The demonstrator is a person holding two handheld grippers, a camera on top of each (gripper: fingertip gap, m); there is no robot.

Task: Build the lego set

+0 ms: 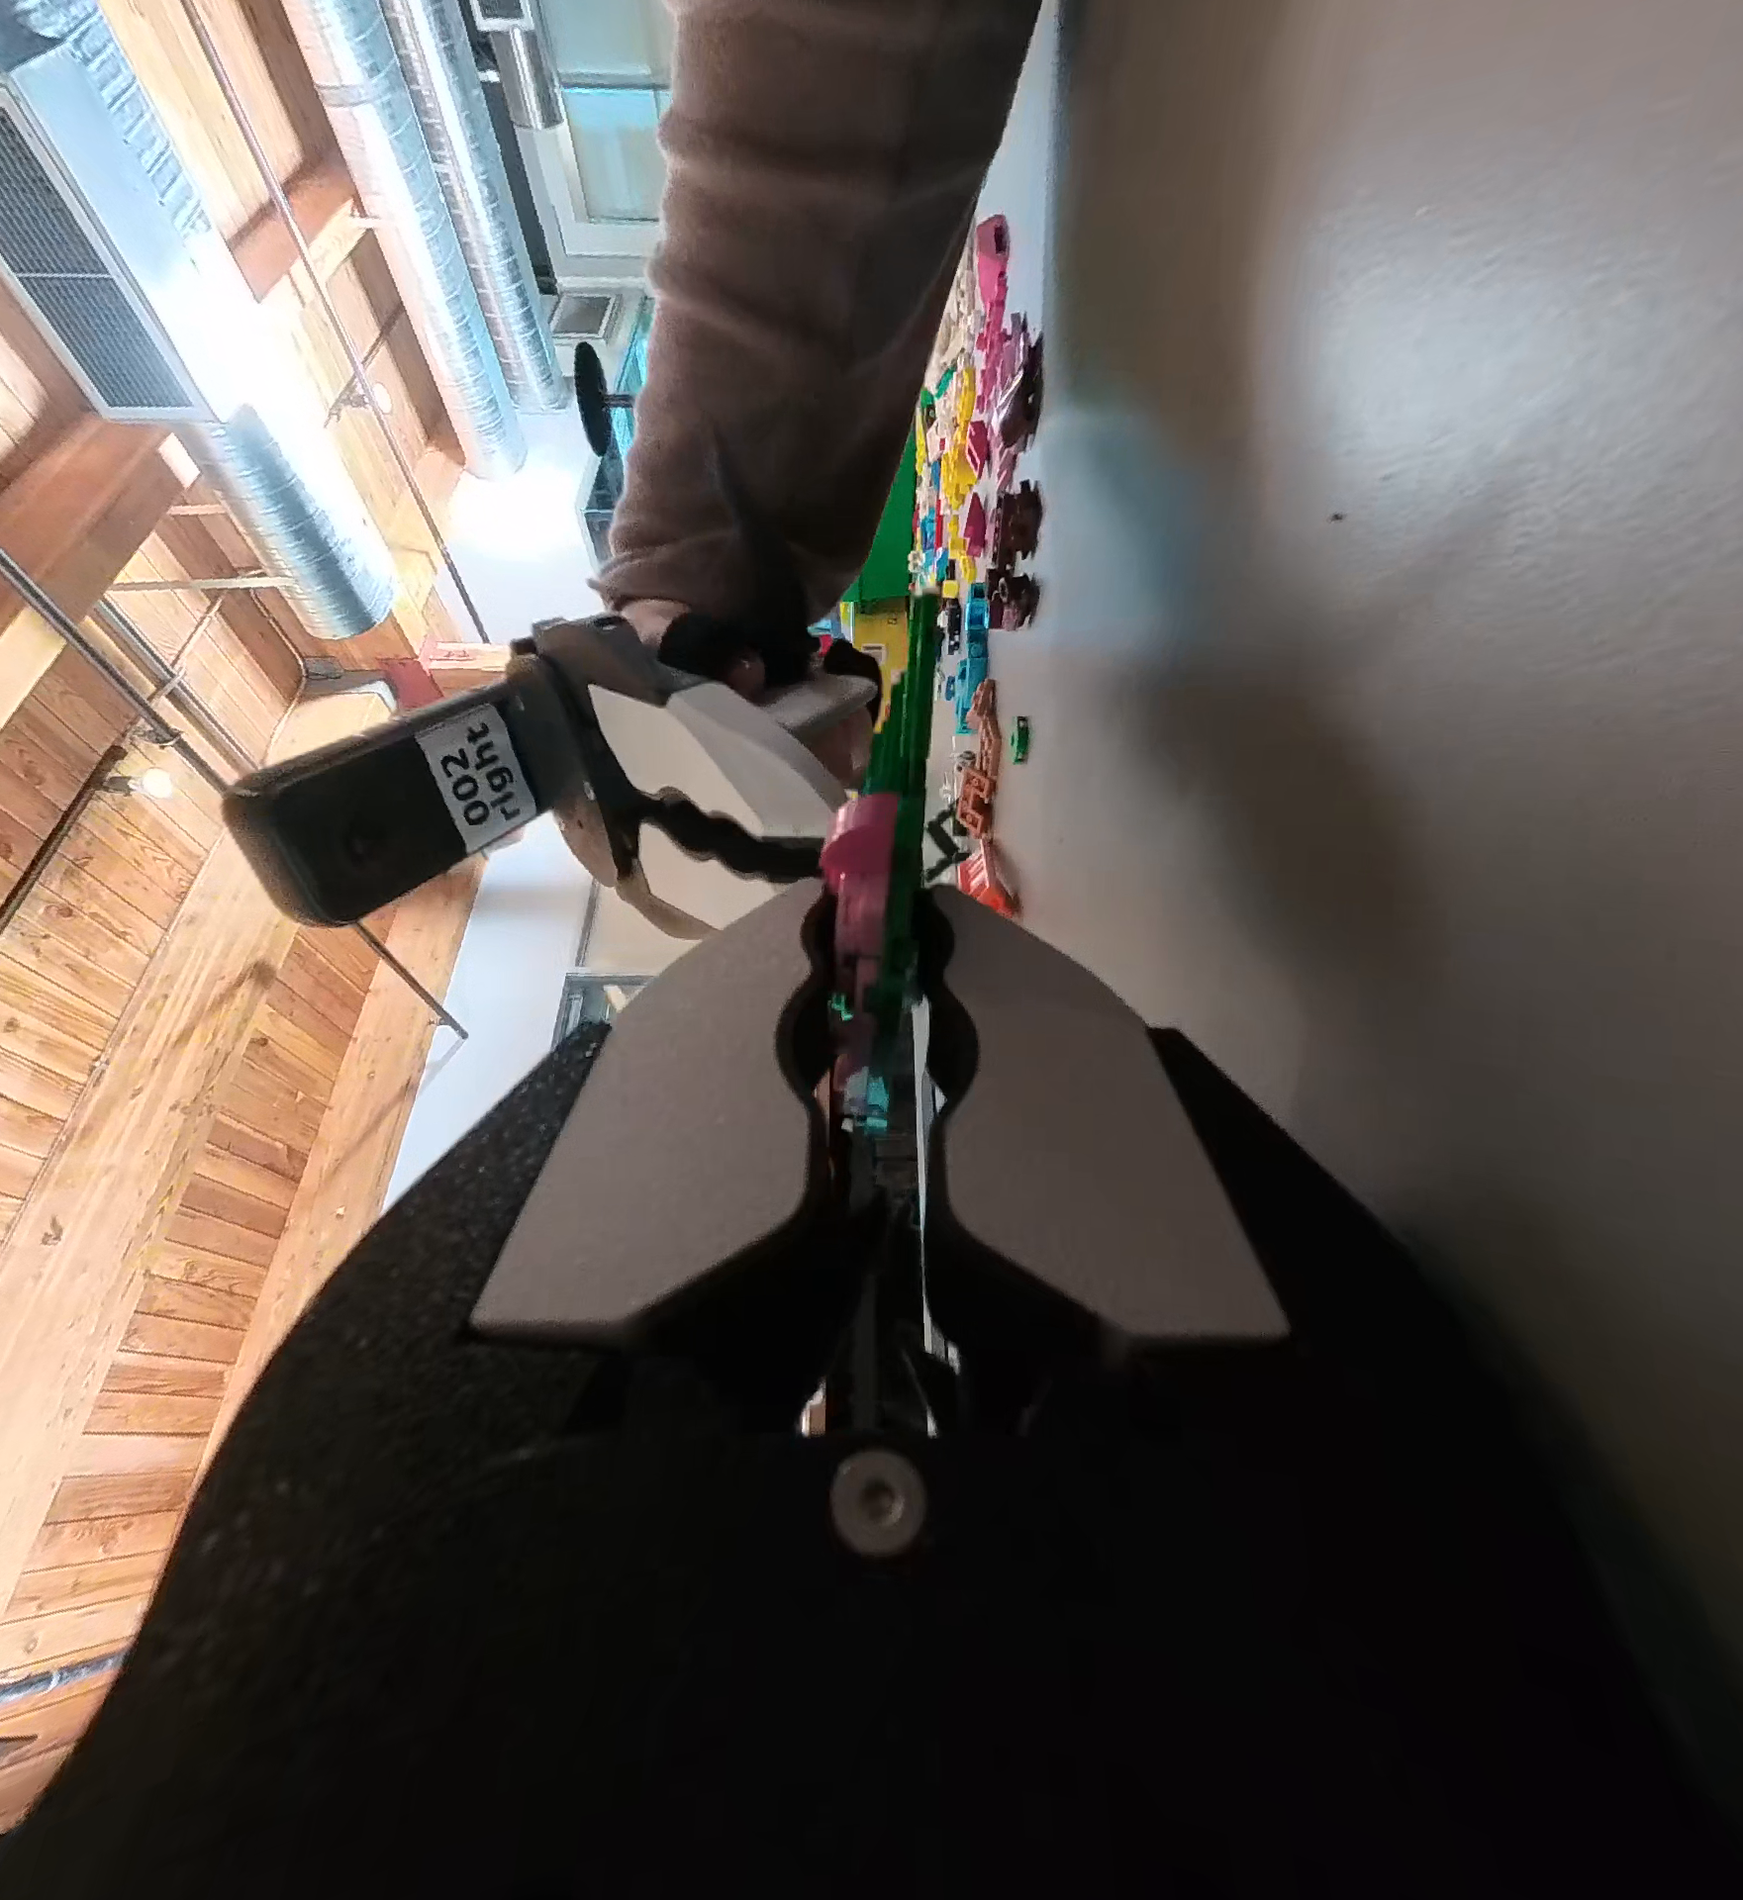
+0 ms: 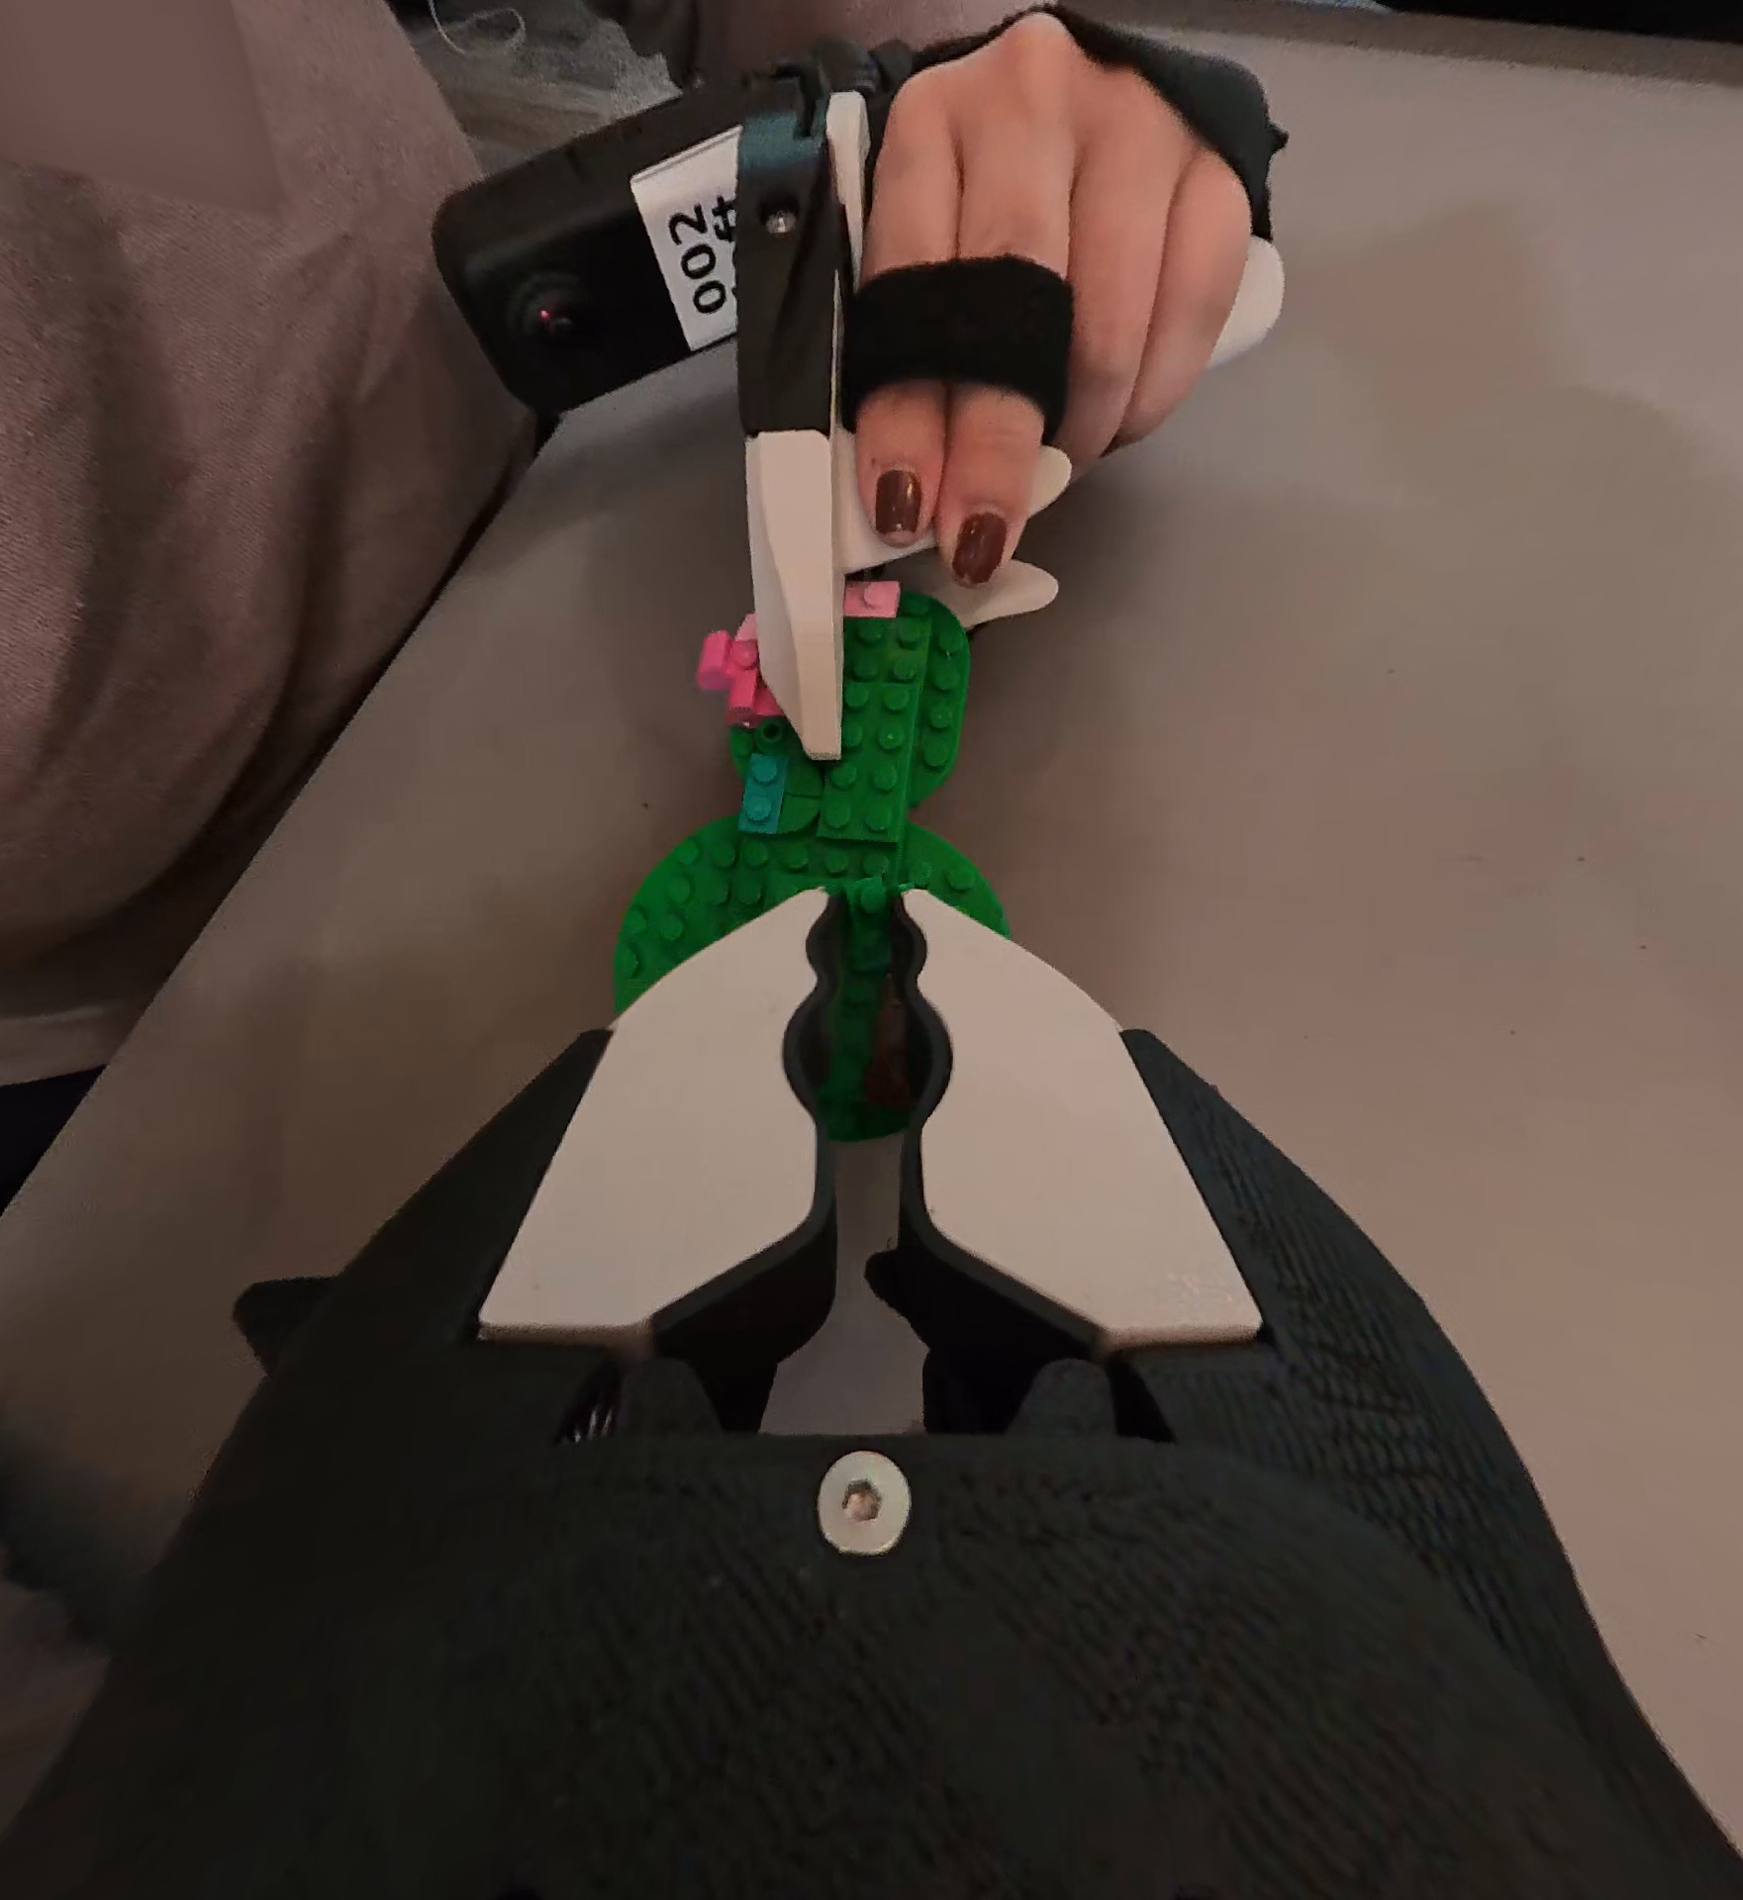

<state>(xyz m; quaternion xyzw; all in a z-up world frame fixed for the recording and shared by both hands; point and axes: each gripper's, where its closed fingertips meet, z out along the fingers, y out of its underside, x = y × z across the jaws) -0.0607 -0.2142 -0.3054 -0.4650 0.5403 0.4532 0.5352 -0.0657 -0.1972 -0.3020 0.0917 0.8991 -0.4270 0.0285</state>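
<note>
green studded lego plate assembly point(image 2: 877, 781), rounded lobes with pink and teal bricks on it, is held above the grey table point(image 2: 1412, 823), long axis running from one gripper to the other. left gripper point(image 1: 872, 930) is clamped on its pink-brick end, right gripper point(image 2: 867, 915) on the opposite lobe. each gripper's camera housing bears a white printed label. loose bricks point(image 1: 990, 463) lie well apart on the table.

Grey tabletop point(image 1: 1463, 411), wooden plank ceiling point(image 1: 75, 1131), silver ventilation ducts point(image 1: 456, 257); brownish sleeve point(image 1: 795, 308)
</note>
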